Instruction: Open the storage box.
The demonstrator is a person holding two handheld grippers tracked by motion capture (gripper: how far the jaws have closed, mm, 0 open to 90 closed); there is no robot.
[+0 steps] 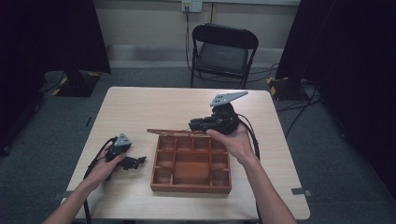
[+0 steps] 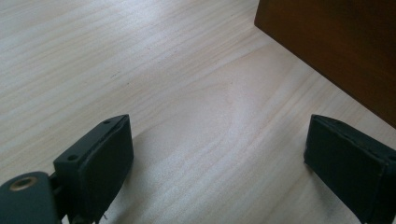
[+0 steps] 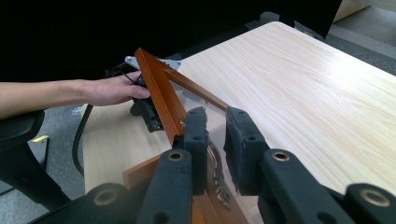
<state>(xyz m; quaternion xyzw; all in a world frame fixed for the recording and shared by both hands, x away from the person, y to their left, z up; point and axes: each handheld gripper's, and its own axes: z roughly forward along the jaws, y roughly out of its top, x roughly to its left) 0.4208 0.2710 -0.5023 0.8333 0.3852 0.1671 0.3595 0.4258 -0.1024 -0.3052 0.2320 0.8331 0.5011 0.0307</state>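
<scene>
Wooden lid (image 1: 175,132) lies left-right along the box's (image 1: 191,187) far edge, pinched by right gripper (image 1: 195,125) fingers.

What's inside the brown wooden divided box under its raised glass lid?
The brown wooden divided box shows bare compartments in the high view. The glass lid, pinched at its frame by the right gripper, hides part of the far row.

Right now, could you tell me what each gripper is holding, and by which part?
The right gripper grips the box lid by its glass pane at the frame edge. The left gripper holds nothing.
</scene>
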